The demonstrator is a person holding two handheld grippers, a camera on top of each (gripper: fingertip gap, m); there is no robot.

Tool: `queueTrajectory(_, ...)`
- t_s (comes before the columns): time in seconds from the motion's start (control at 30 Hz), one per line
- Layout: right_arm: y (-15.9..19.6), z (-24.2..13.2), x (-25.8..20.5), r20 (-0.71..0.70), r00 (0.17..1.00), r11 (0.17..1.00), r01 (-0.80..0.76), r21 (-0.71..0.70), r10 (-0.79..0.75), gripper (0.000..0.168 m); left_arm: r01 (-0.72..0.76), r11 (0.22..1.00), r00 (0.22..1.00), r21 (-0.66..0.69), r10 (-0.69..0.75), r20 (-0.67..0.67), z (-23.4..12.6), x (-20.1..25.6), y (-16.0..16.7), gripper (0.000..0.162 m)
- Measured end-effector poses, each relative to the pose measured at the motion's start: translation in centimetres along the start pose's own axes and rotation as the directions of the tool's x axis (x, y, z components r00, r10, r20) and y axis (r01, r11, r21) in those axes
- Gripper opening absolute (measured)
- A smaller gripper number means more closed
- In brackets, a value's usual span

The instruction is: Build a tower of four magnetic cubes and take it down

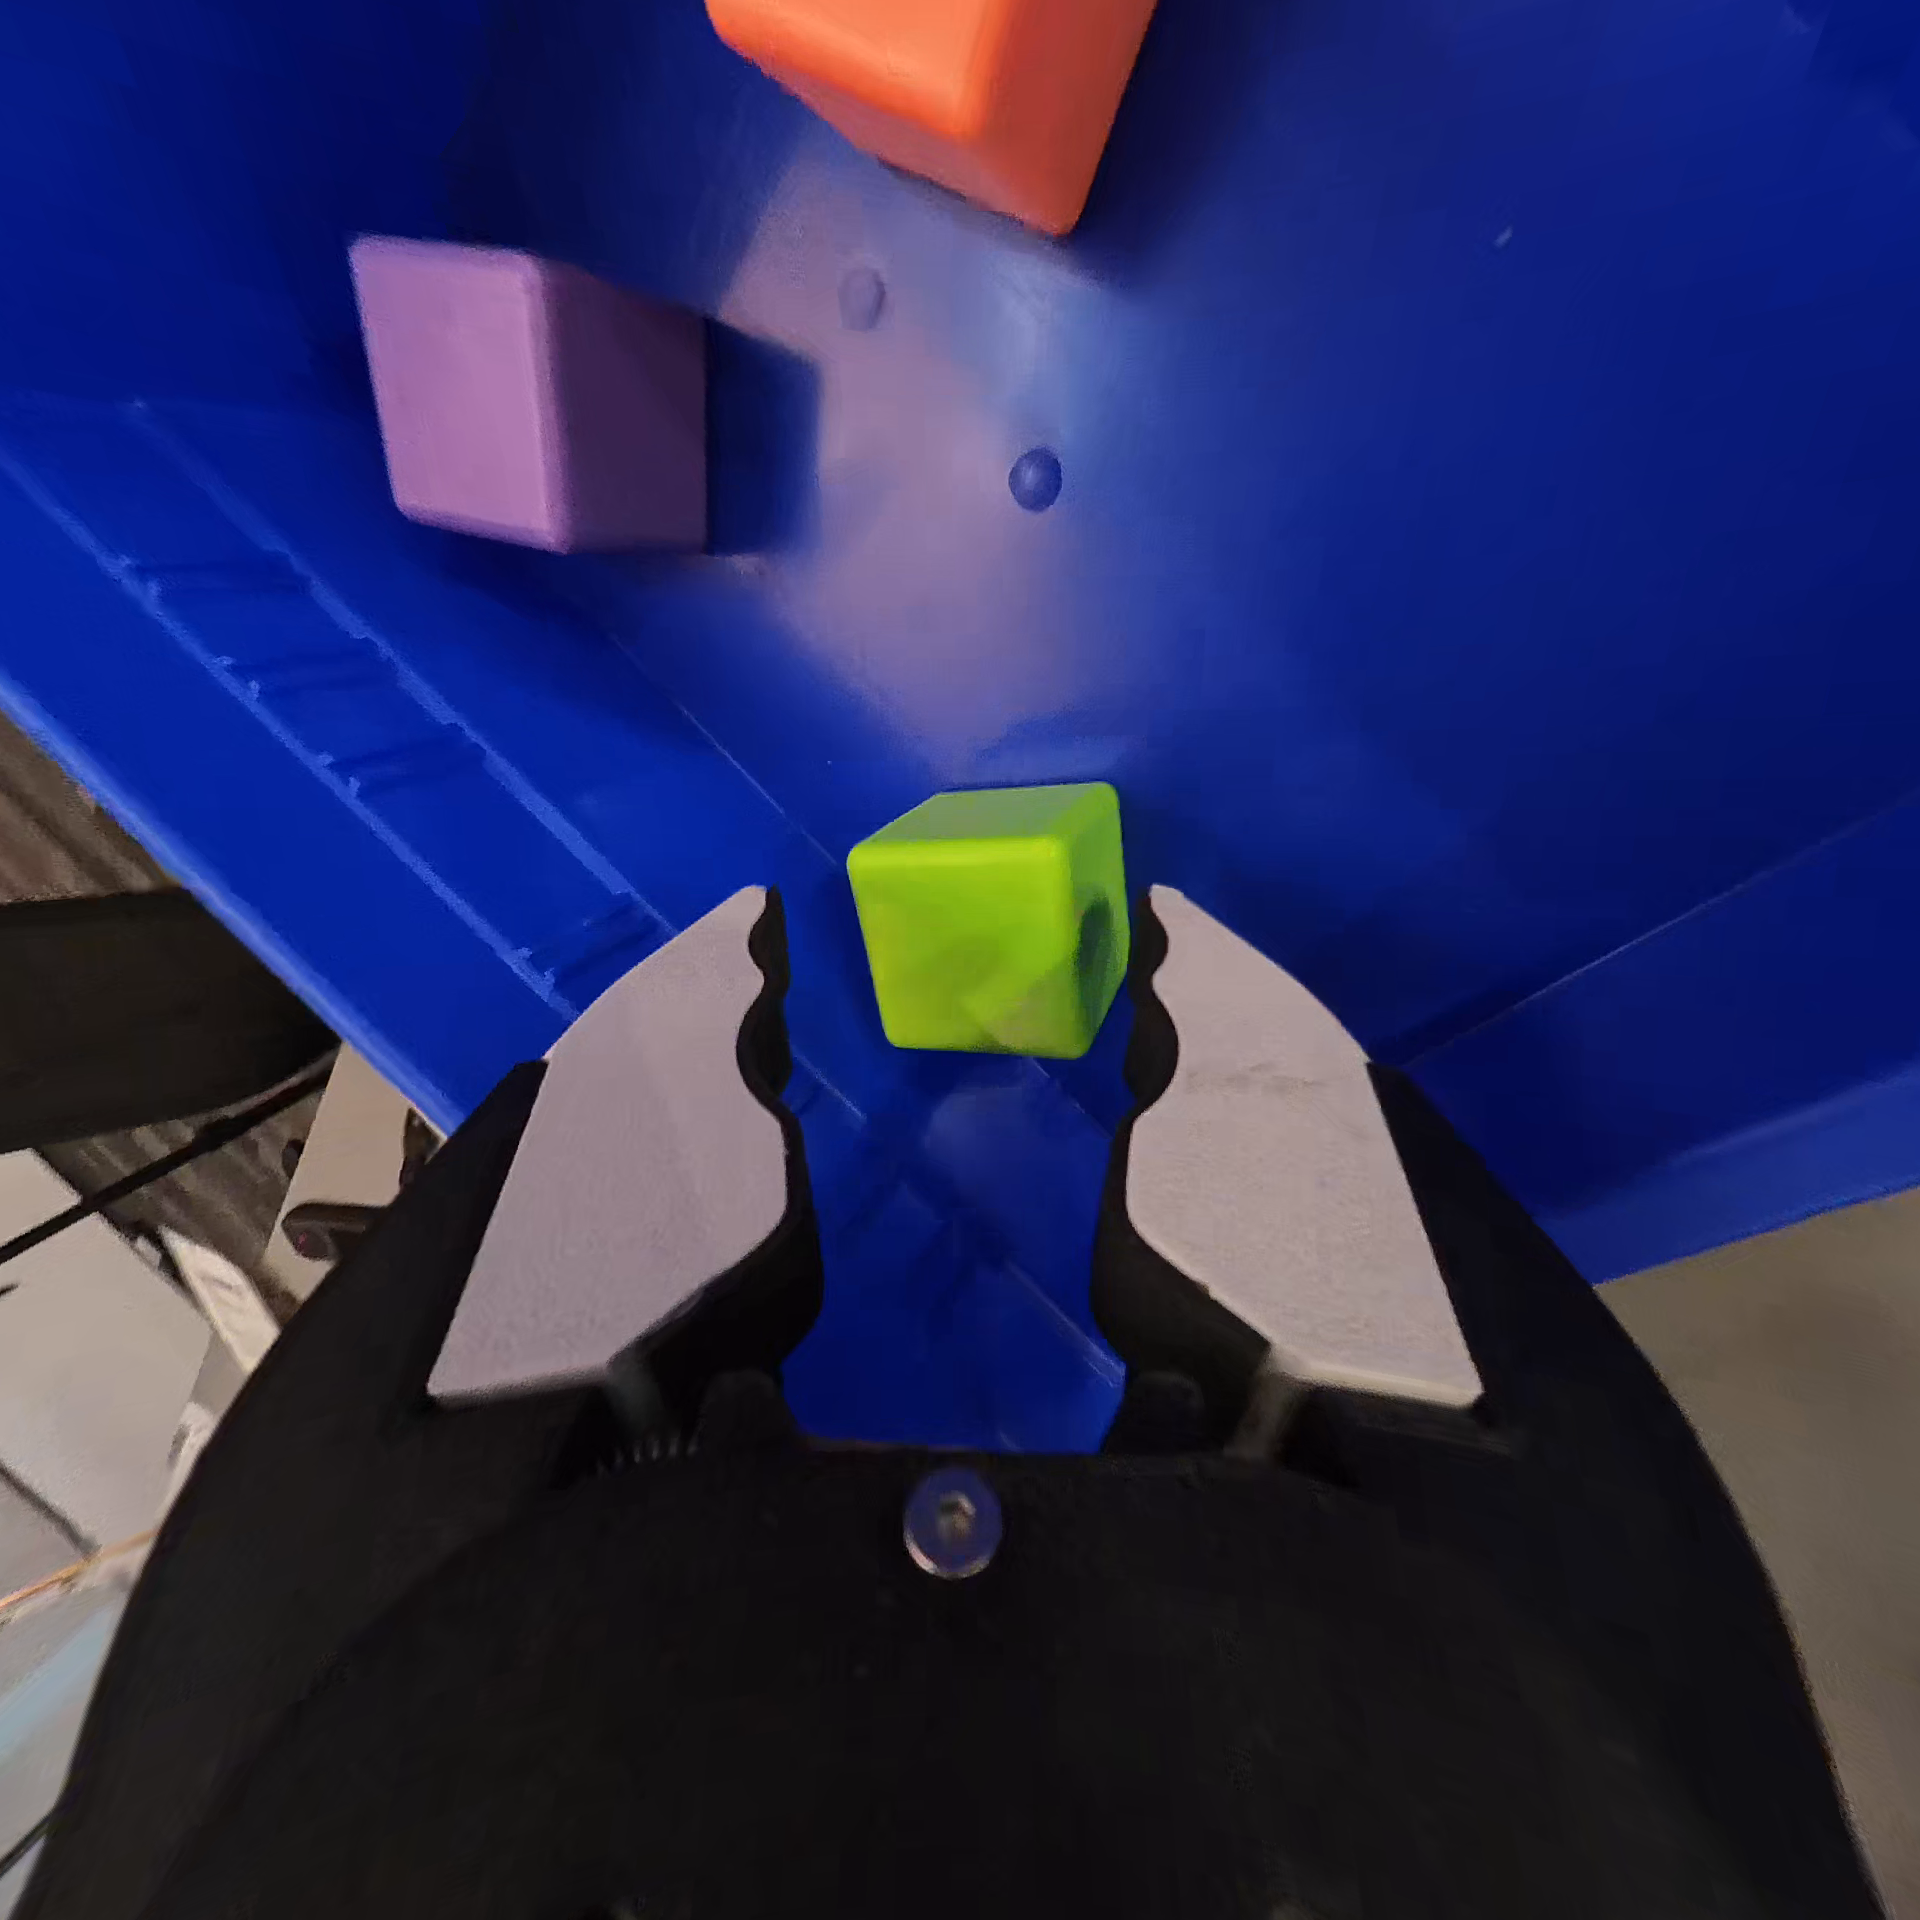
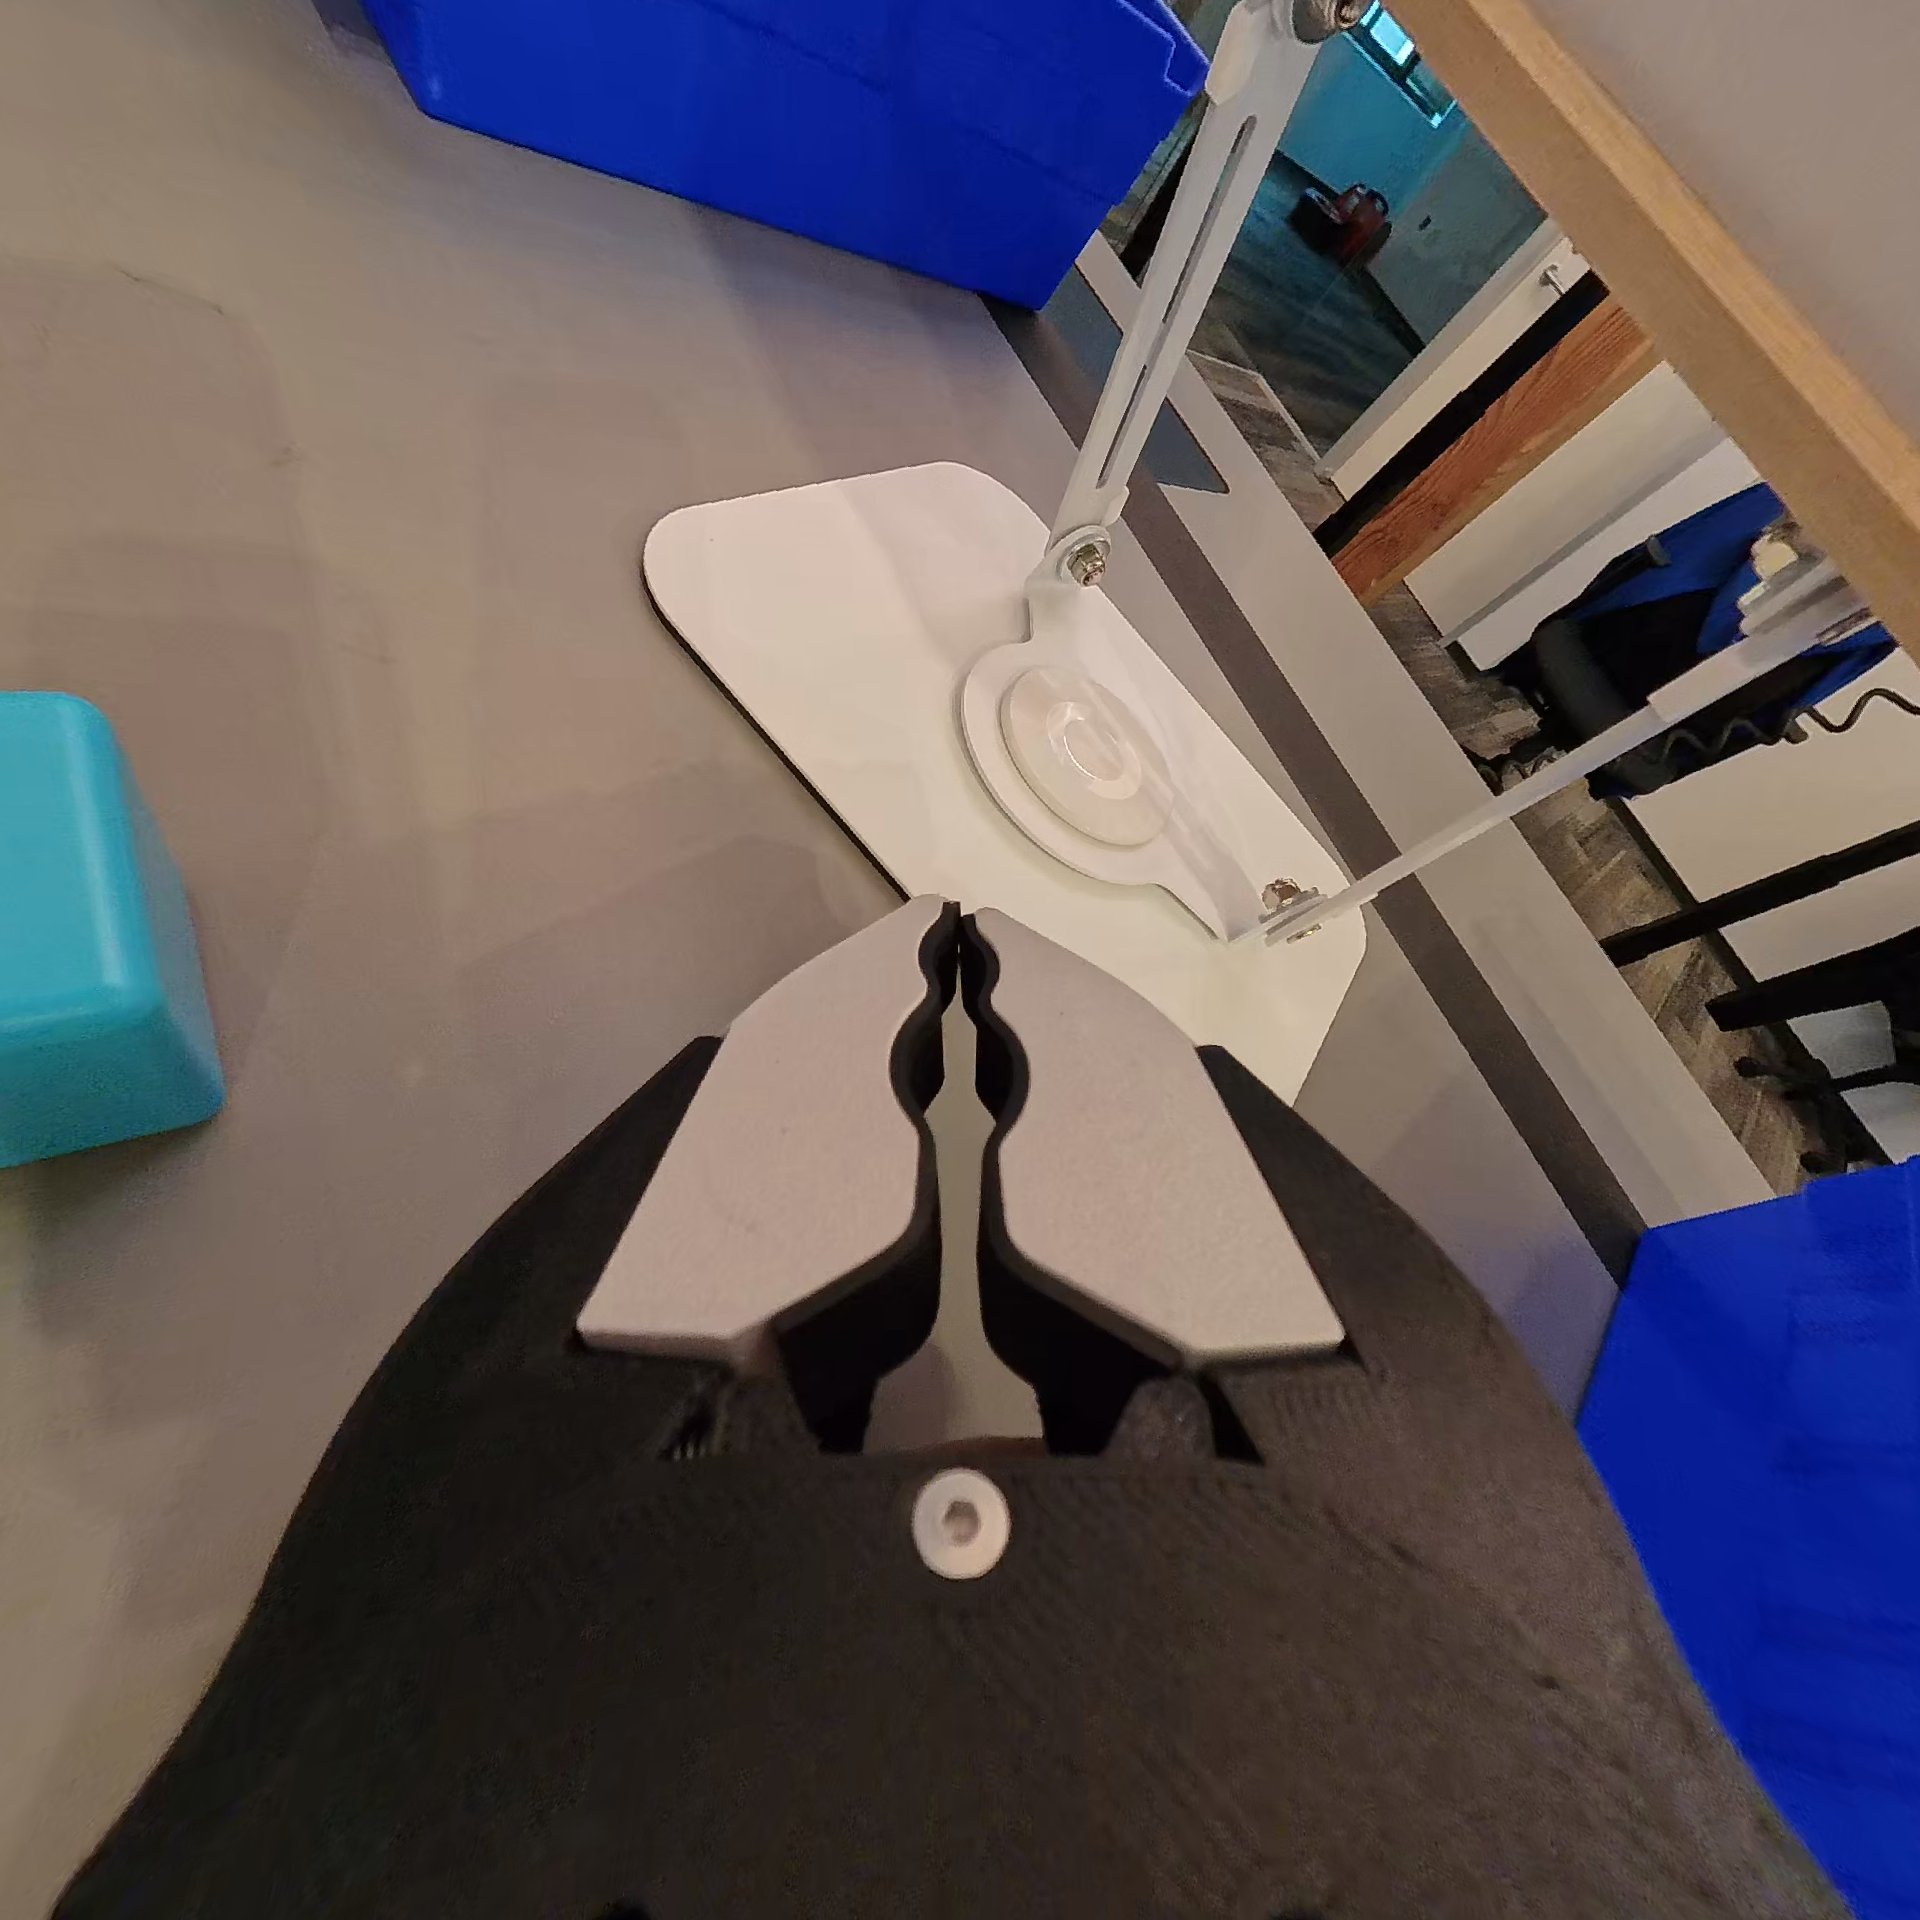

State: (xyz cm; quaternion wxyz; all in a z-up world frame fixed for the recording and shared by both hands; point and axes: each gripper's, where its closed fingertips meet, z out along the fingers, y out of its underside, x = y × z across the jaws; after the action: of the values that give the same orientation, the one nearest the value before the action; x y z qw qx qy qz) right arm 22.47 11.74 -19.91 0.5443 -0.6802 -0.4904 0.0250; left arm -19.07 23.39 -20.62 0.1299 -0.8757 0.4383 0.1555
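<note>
your left gripper (image 1: 961,914) is spread wide over the inside of a blue bin (image 1: 1455,520). a green cube (image 1: 987,920) sits between the fingertips, close to the right-hand finger, but whether either finger touches it cannot be told; there is clear blue on its left side, so nothing is clamped. the green cube is tilted and slightly blurred, near the bin's corner. a purple cube (image 1: 530,395) lies farther in on the bin floor, and an orange cube (image 1: 935,94) lies beyond it at the top edge, apart from the purple one.

your right gripper (image 2: 958,920) is closed with nothing between its fingers, tips all but meeting, above a grey table (image 2: 416,520). a teal cube (image 2: 94,925) rests on the table to its left, well apart. ahead lies the white stand base (image 2: 831,623). a second blue bin (image 2: 831,125) stands at the table's far side.
</note>
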Motion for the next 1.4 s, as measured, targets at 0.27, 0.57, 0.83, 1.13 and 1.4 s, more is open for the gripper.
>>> queueTrajectory(0.27, 0.0, 0.0, 0.0, 0.002, 1.0, 1.0, 0.001, 0.0, -0.001, 0.0, -0.04, 0.985, 0.998, -0.165, 0.033, -0.044, 2.2, 0.4, 0.6, 0.056)
queueTrajectory(0.57, 0.0, 0.0, -0.1, 0.005, 1.0, 1.0, 0.006, -0.003, -0.006, 0.0, -0.066, 0.99, 0.998, -0.123, 0.064, -0.025, 2.1, 0.7, 0.2, 0.054)
queueTrajectory(0.83, 0.1, 0.1, -0.1, 0.006, 1.0, 1.0, 0.007, -0.005, -0.007, 0.0, -0.055, 0.998, 0.997, -0.03, 0.056, 0.054, 0.4, 0.0, -0.8, 0.053)
queueTrajectory(1.13, 0.1, 0.1, -0.2, 0.005, 1.0, 1.0, 0.011, -0.007, -0.011, 0.0, -0.023, 0.99, 0.998, 0.138, 0.015, 0.059, -2.9, 1.0, -2.0, 0.053)
queueTrajectory(1.4, 0.1, 0.1, -0.2, 0.004, 1.0, 1.0, 0.013, -0.008, -0.013, 0.0, 0.004, 0.968, 0.999, 0.253, -0.018, 0.051, -4.8, 1.8, -3.1, 0.053)
